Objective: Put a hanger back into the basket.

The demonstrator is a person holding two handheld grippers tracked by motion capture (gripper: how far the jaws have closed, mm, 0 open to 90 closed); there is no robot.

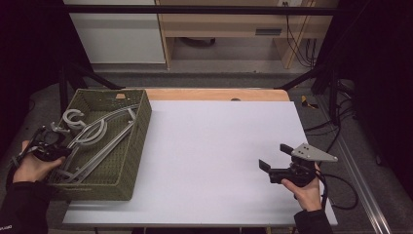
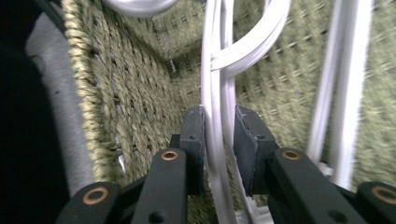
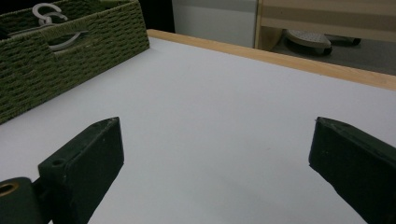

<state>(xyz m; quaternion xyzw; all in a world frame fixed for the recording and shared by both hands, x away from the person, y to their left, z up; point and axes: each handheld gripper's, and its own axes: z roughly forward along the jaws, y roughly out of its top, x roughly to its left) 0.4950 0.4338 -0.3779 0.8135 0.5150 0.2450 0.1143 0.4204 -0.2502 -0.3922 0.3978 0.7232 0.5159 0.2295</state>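
Hangers: pale grey plastic clothes hangers (image 1: pixel 92 141) with thin curved arms and round hooks, several lying overlapped and tangled in the basket.
Basket: olive-green woven rectangular basket (image 1: pixel 139 141), at the table's left edge.
Left gripper: left gripper (image 2: pixel 218 133) reaches down inside the basket; its black jaws stand narrowly parted around one thin hanger arm, one pad touching it, the other just clear of it.
Right gripper: right gripper (image 3: pixel 215 161) is held low over the bare board at the right, jaws wide apart with nothing between them.
Surface: flat white board (image 1: pixel 219 156) on a light wooden table (image 1: pixel 219 94).
Room: dark surround, grey floor, black frame bars, pale wooden furniture (image 1: pixel 229 27) behind, loose cables at right.
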